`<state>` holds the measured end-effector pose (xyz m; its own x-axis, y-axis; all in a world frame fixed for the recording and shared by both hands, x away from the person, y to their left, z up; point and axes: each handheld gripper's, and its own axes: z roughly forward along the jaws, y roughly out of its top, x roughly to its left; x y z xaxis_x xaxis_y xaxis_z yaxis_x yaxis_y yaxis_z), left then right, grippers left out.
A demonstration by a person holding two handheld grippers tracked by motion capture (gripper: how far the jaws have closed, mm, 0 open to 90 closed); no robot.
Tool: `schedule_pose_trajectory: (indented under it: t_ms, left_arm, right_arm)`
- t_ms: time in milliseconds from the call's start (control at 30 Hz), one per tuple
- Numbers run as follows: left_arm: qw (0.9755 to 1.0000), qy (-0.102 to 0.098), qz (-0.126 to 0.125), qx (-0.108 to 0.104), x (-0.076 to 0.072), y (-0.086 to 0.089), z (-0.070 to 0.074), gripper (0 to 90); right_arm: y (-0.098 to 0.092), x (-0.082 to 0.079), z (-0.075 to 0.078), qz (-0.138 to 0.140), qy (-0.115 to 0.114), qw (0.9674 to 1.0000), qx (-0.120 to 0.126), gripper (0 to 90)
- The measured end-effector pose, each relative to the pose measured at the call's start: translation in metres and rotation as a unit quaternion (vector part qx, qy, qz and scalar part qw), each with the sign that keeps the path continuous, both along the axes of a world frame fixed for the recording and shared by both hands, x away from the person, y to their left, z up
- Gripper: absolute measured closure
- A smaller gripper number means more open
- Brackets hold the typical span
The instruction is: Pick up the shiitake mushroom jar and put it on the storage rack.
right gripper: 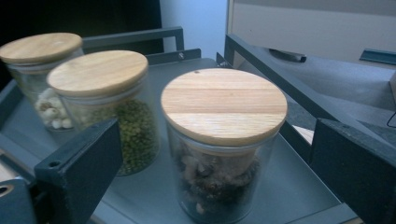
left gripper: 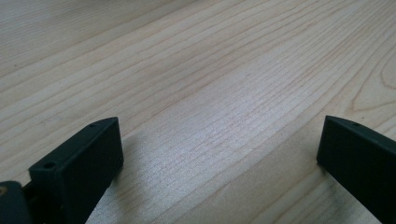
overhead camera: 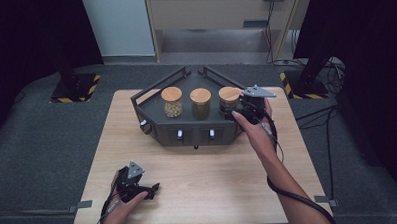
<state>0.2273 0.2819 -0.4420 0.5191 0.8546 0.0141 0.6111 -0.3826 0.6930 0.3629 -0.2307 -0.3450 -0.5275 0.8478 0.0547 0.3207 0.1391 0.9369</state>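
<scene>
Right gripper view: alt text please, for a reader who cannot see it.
A glass jar of dark brown pieces with a wooden lid sits on a grey tray, between the right gripper's open black fingers. Behind it to the left stand a jar of green beans and a jar of white beans.

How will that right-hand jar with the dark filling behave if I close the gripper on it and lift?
The dark-filled jar looks like clear glass, so probably rigid, slick and breakable. It seems nearly full, so likely heavy for its size. Its wooden lid just sits on top and might lift off; the open right gripper should clamp the body.
</scene>
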Motion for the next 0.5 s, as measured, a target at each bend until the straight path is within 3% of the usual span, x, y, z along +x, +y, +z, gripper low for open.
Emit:
schedule_pose_trajectory:
  t_ms: [500]
  left_arm:
    - [1.0000, 0.000, 0.000, 0.000, 0.000, 0.000, 0.000, 0.0]
  right_arm:
    - [-0.014, -0.017, 0.003, 0.002, 0.003, 1.0000, 0.008, 1.3]
